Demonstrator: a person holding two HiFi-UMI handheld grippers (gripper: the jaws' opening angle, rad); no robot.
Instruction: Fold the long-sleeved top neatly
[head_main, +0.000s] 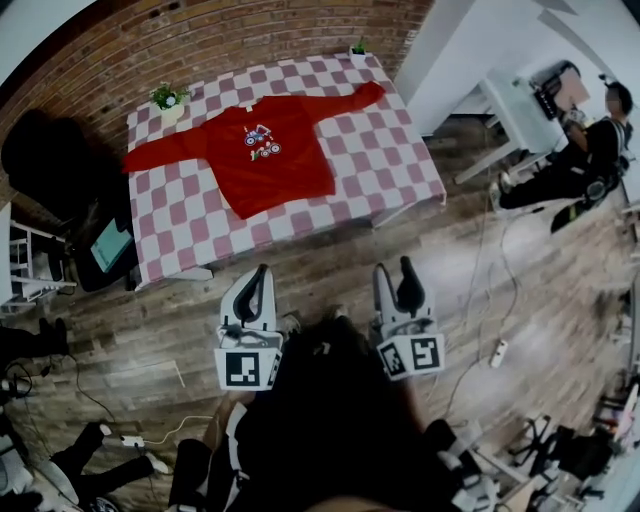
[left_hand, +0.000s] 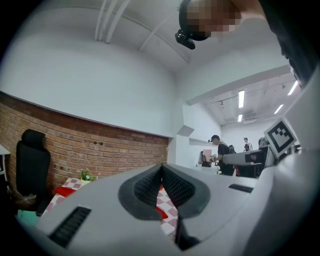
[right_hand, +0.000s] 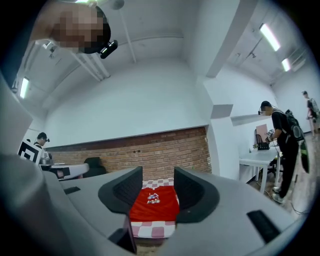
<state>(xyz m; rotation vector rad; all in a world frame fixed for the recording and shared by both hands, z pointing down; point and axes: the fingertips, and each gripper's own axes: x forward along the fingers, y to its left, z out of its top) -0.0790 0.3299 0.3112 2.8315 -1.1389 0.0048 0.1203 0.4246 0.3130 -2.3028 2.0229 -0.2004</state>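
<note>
Ahead of both grippers, well apart from them, a red long-sleeved top (head_main: 270, 150) lies spread flat on the checked desk (head_main: 170, 230), none of it folded yet. Its hem faces the person and its collar the brick wall. Its long axis, cuff to cuff, runs across the grippers' line of reach, with the left sleeve lower in the head view than the right one.

The left gripper (head_main: 262, 272) hangs over the wooden floor short of the desk's near edge. In its own view the left gripper (left_hand: 161, 167) has its ribbed pads pressed together with nothing between them, and only slivers of the red top (left_hand: 161, 212) and checked cloth show past them. It sits almost straight in line with the hem, so it looks the nearer of the two.

The right gripper (head_main: 395, 268) hangs to the right of the hem. Its own view shows the right gripper (right_hand: 158, 170) spread wide and empty, the top (right_hand: 154, 204) framed far off in the gap. Both must probably reach forward before any grasp.
</note>
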